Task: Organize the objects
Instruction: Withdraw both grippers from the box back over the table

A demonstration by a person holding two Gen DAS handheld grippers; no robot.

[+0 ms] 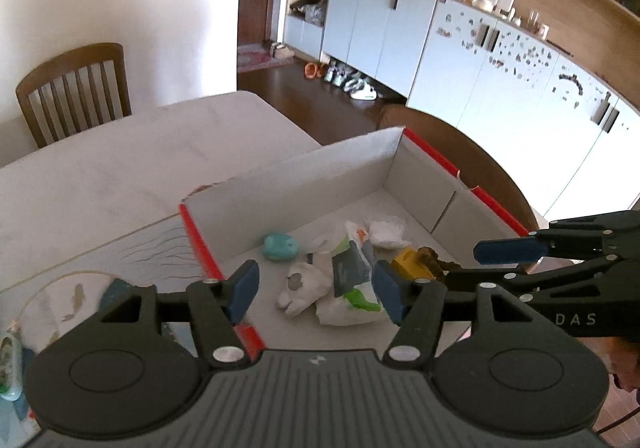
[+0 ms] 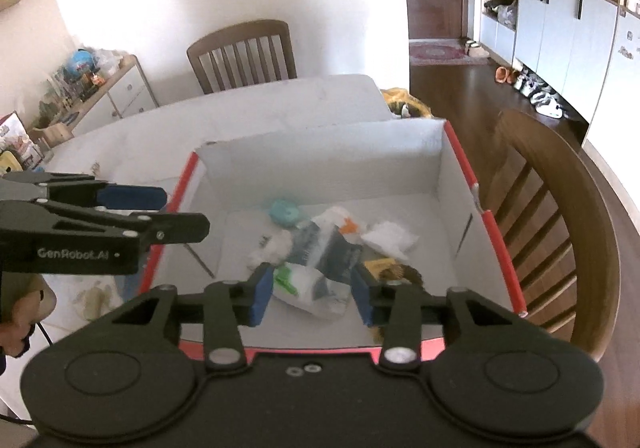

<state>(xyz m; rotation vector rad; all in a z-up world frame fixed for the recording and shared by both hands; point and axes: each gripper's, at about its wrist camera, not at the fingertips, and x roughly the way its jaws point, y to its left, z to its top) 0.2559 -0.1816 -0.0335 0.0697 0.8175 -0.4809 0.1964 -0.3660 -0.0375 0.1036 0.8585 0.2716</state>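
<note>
Landmark: I take the red-edged cardboard box (image 2: 456, 183) as reference; it sits on the pale table (image 1: 120, 167), open at the top, white inside.
Box contents: a teal round item (image 2: 285, 211) lies nearest the far wall; a white-and-green wipes packet (image 2: 320, 268) is in the middle of the floor; crumpled white tissue (image 2: 390, 238) is toward the right wall; a yellow packet (image 1: 410, 262) and a dark brown lumpy item (image 2: 402, 274) are at the near right; a white soft lump (image 1: 302, 284) is left of the packet.
Left gripper (image 1: 316, 288): I see it above the box's near left corner, jaws spread, nothing between the blue pads (image 1: 242, 286).
Right gripper (image 2: 310, 298): above the near wall, jaws spread and empty; the packet shows through the gap below, not touched.
Edges: the box's right wall is close to the table edge, a wooden chair (image 2: 560, 232) just beyond it.
Open room: bare tabletop beyond the far wall and to the box's left; another chair (image 1: 76, 91) at the far table edge.
</note>
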